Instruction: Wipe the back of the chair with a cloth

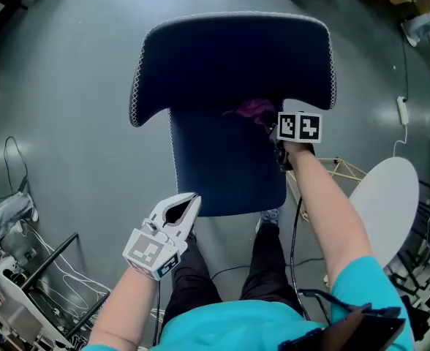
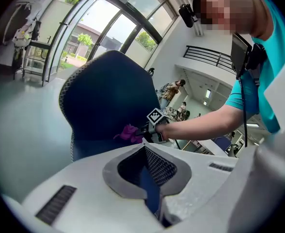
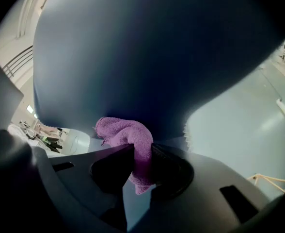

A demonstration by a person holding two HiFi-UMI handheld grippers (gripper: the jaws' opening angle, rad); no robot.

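The dark blue chair stands in front of me, its backrest filling the right gripper view. My right gripper is shut on a purple cloth, which is pressed against the lower middle of the backrest. The purple cloth bunches between its jaws. My left gripper hangs low at the near left, apart from the chair, its jaws together with nothing between them. From the left gripper view I see the chair, the cloth and the right gripper.
Grey floor surrounds the chair. A white round tabletop stands to the right. Cables and metal frames lie at the near left. The person's legs are just behind the chair. People stand far off.
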